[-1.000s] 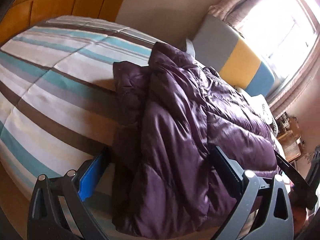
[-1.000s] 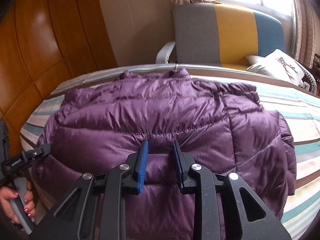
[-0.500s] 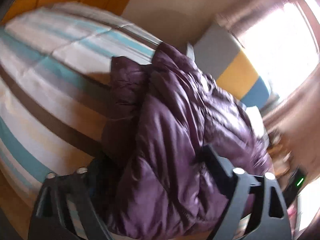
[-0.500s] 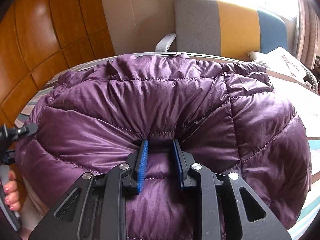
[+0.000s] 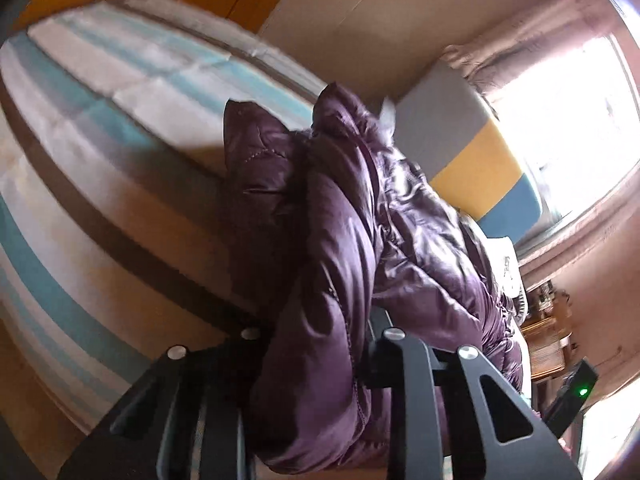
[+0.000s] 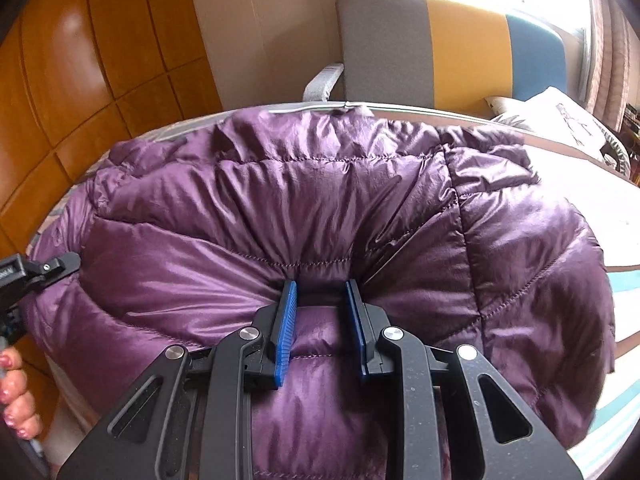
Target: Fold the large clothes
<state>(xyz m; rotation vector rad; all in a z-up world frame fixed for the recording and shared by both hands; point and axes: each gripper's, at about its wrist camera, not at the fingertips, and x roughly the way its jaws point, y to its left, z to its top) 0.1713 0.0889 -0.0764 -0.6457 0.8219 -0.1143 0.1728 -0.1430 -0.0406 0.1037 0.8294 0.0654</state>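
The left hand-held gripper (image 5: 316, 344) has just been closing: its jaws, wide apart a second ago, now pinch a thick fold of the purple jacket (image 5: 344, 248) between them. In the right wrist view, the jacket (image 6: 320, 208) no longer lies flat on the bed (image 6: 592, 208); it bulges up and fills more of the picture, gathered into tight creases at the blue pads (image 6: 286, 332).
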